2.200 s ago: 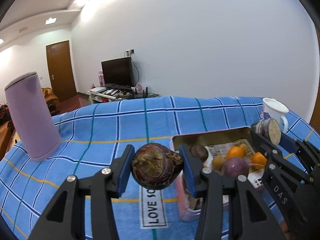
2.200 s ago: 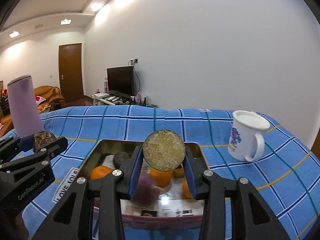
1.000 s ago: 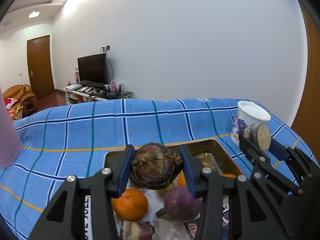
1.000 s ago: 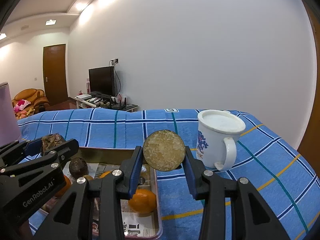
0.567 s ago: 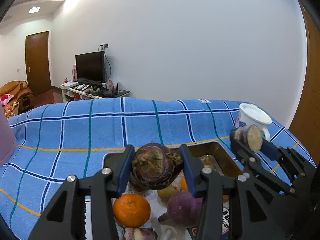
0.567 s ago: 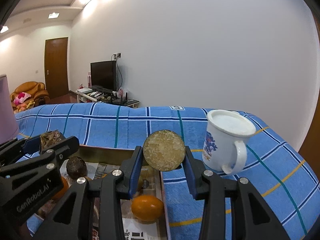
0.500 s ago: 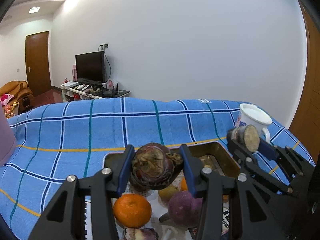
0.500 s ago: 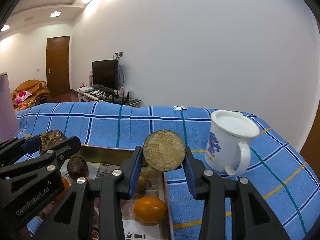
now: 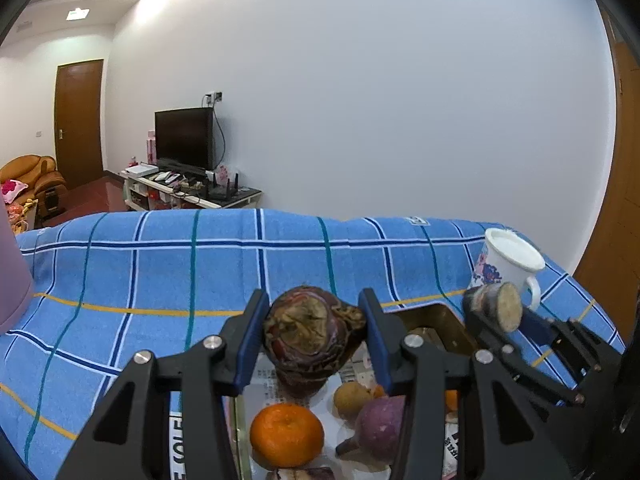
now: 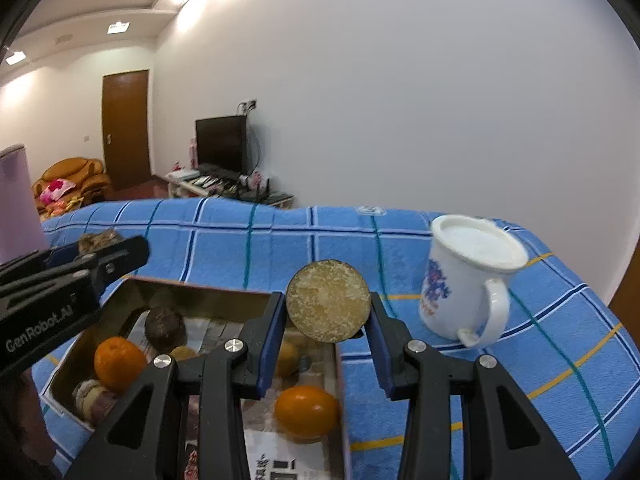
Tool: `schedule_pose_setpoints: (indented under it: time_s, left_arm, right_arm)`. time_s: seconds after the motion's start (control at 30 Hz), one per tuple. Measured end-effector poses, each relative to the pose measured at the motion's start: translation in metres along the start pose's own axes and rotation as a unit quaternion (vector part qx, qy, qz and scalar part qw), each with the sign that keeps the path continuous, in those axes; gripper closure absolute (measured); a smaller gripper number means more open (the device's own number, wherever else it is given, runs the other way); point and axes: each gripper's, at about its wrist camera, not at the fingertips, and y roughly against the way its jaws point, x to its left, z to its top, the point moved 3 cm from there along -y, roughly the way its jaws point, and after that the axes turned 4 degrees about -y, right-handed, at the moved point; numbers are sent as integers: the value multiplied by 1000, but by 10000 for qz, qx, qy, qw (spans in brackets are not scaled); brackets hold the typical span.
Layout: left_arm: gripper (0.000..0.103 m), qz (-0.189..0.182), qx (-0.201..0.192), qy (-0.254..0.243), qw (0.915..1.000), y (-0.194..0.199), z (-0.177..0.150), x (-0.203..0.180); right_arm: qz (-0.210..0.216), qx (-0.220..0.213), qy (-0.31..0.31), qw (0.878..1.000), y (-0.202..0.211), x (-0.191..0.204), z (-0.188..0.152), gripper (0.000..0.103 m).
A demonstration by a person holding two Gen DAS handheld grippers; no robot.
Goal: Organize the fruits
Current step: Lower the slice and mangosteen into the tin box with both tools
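A white mug (image 10: 472, 280) with a blue flower print stands on the blue checked cloth (image 9: 160, 264), just to the right of the metal tray (image 10: 192, 292). At the far left a lilac cylinder (image 10: 16, 204) stands on the same cloth. Behind the table are a television (image 9: 184, 138), a brown door (image 9: 78, 120) and an orange sofa (image 10: 72, 180).

The side of the left gripper (image 9: 314, 338), seen from the right wrist view, carries the white words "GenRobot.AI". On the cloth beside the tray a white label shows letters, only partly readable. The paper lining in the tray has print too small to read.

The left gripper is closed on a wrinkled dark-red fruit (image 9: 312, 336) and holds it above the near left part of the tray. The right gripper (image 10: 328, 328) is closed on a cut brown fruit (image 10: 328, 300) whose flat, pale grainy face looks toward the camera; it hangs over the right edge of the tray, between tray and mug.

In the tray lie an orange mandarin (image 9: 286, 434), a purple round fruit (image 9: 380, 426), a small yellow-brown fruit (image 9: 352, 400), a dark round fruit (image 10: 164, 328) and another mandarin (image 10: 306, 410).
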Motion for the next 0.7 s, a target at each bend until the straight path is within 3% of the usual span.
schedule_pose_setpoints:
  time_s: [0.13,0.23,0.43,0.7]
  left_arm:
    - [55,-156,130,-96,9997,-5,-4,-6]
    - [55,-192,251,-207,9993,-10,-8,-10]
    - [55,-80,398,-373,9985,-16,-14,-18]
    - [55,83,566,-397,9976,-23,-17,-18]
  right_arm:
    - [289,222,69,9993,1,7,-6,61]
    - [271,346,109,9990,-2,8,-9,61]
    - [338,621,11,9975,-11,6,-12,61]
    - [331,740,331,9962,-16,18,-17,61]
